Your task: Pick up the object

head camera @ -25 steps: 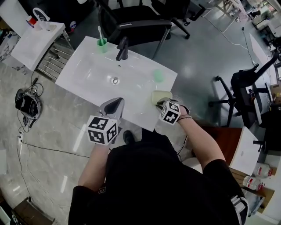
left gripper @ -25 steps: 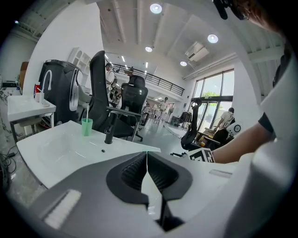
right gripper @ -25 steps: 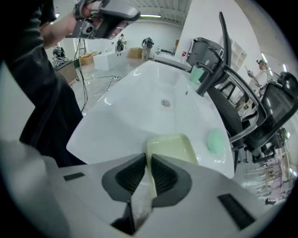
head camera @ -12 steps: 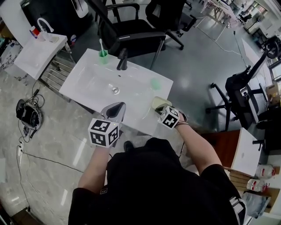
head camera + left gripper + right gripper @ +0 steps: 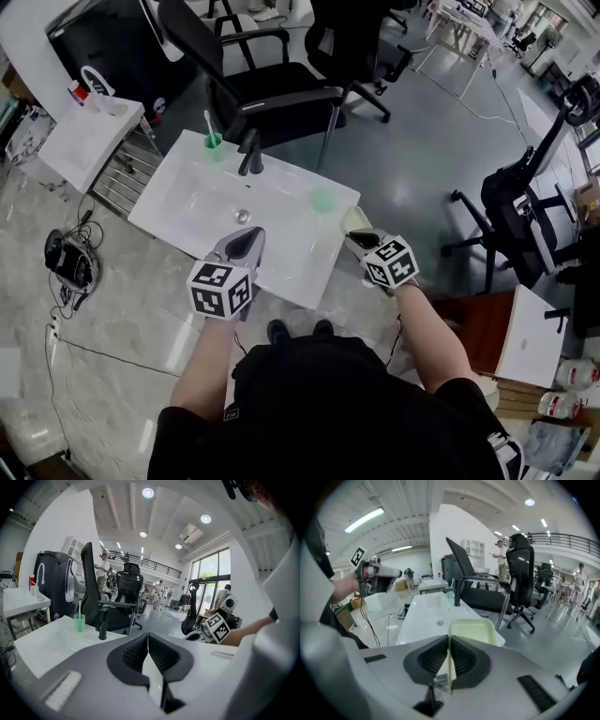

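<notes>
Right claw [image 5: 449, 641], jaws just closing, clamped rim of pale-yellow shallow plastic dish [image 5: 474, 631] at white ceramic washbasin's [image 5: 187, 202] right edge; edge-only grip might slip. Left claw [image 5: 148, 640] together, empty.

White sink top in the middle of the head view, not much on it

The white sink top [image 5: 183, 202] sits tilted in the centre of the frame, with a shallow basin and a metal drain [image 5: 243, 217] in the middle. A green cup [image 5: 214, 145] with a toothbrush stands on its upper-left corner, a black faucet [image 5: 250, 155] is just right of that on the top edge, and a small pale green round thing [image 5: 322, 199] sits near the right edge, can't tell what it is. The glossy grey floor [image 5: 122, 309] has a black gadget with trailing cables [image 5: 67, 261] at the left and black office chairs [image 5: 281, 89] above the sink.
</notes>
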A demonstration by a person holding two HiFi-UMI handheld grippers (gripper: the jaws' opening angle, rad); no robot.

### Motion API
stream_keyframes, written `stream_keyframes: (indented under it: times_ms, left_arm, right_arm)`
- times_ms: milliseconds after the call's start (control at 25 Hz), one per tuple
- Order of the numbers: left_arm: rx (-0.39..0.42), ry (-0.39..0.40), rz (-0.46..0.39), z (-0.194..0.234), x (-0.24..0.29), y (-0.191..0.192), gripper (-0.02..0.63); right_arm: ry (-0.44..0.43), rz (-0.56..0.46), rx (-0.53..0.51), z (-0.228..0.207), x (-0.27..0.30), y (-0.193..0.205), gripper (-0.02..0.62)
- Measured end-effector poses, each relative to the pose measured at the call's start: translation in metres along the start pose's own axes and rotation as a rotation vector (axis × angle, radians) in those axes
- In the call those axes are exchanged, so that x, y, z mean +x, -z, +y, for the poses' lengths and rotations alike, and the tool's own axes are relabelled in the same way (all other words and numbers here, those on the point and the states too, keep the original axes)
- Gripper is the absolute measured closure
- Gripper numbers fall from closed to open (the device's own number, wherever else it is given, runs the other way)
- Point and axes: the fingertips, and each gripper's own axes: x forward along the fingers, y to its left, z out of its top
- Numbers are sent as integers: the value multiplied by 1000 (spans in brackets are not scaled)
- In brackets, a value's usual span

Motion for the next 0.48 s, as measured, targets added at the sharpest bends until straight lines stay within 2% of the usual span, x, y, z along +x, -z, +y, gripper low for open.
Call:
stream_keyframes:
  times_ms: [240, 480]
  left_arm:
    - [24, -25, -19, -13, 17, -25, 592]
    - [45, -40, -27, -21, 24, -41, 592]
  right_arm:
    - [5, -173, 89, -30, -52, -29, 566]
    - [-11, -303, 120, -40, -88, -56, 566]
